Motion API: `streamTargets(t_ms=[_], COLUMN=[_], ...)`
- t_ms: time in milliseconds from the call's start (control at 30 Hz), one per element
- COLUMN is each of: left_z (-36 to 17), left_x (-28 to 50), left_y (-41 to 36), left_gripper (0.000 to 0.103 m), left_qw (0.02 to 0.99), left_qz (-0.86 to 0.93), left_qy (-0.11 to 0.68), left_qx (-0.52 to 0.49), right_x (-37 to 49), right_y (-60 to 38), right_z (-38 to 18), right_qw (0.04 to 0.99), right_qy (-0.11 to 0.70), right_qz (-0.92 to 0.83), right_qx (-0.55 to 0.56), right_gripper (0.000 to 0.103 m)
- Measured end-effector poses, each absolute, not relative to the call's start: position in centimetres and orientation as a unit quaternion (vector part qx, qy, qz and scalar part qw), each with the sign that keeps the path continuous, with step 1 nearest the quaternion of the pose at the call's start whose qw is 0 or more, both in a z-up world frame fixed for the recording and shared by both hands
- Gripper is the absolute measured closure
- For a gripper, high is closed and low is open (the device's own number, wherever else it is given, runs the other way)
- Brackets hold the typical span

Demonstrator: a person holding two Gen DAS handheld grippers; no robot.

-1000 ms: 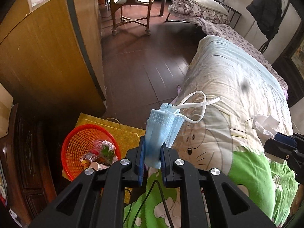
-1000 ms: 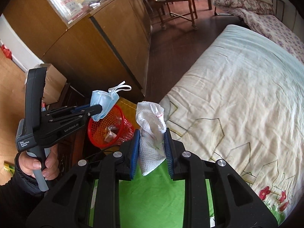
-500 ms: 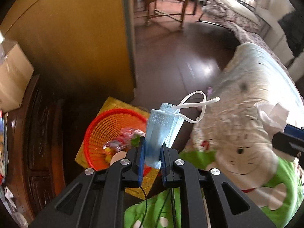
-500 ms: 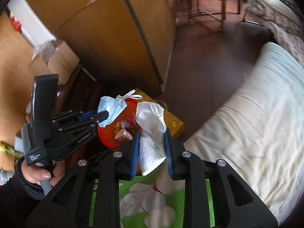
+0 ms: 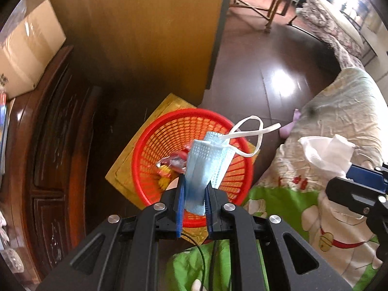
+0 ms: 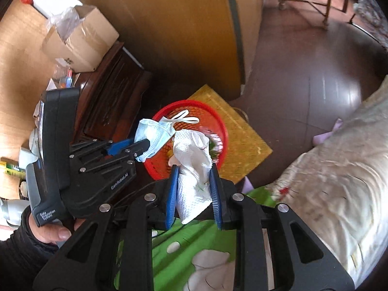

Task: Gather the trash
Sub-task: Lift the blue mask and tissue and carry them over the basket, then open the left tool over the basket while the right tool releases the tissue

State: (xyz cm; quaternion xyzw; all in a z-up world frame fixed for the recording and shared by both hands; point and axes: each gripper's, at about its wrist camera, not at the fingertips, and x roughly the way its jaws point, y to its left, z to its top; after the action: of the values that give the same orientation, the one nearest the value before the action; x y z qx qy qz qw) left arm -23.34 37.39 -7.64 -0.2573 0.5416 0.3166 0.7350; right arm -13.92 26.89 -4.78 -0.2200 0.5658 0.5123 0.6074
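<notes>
My left gripper [image 5: 194,189] is shut on a folded blue face mask [image 5: 206,167] whose white ear loops stick out to the right. It hangs over the red mesh basket [image 5: 169,131], which stands on the floor with wrappers in it. My right gripper [image 6: 194,169] is shut on a crumpled white tissue [image 6: 194,160], held over the near rim of the same basket [image 6: 215,118]. In the right wrist view the left gripper [image 6: 143,148] shows at the left with the mask [image 6: 152,135]. The tissue [image 5: 327,152] shows at the right of the left wrist view.
The basket sits on a yellow mat [image 5: 135,155] between a dark carved cabinet [image 5: 55,157] and the bed with its cartoon quilt [image 5: 339,121]. A tall wooden wardrobe [image 5: 157,36] stands behind. A cardboard box [image 6: 80,41] rests on the cabinet. Dark wooden floor [image 5: 266,77] lies beyond.
Both grippers have swung left off the bed and come down over the red basket, which now looks larger and centred. Mask and tissue stay gripped.
</notes>
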Motion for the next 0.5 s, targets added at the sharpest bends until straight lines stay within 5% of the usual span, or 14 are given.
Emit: streamTargets(t_ms=[500], left_z=[-12.4], left_x=[-24.4], left_y=[39.6], left_gripper=[0.088], left_qw=[0.698], left_qz=[0.332], left_qy=[0.565], left_qx=[-0.287], right_x=[-15.4], right_y=[31.1], right_z=[-9.6], right_qw=[0.589], right_qy=[0.591], right_qz=[0.496], right_qx=[-0.239], right_gripper=[0.074])
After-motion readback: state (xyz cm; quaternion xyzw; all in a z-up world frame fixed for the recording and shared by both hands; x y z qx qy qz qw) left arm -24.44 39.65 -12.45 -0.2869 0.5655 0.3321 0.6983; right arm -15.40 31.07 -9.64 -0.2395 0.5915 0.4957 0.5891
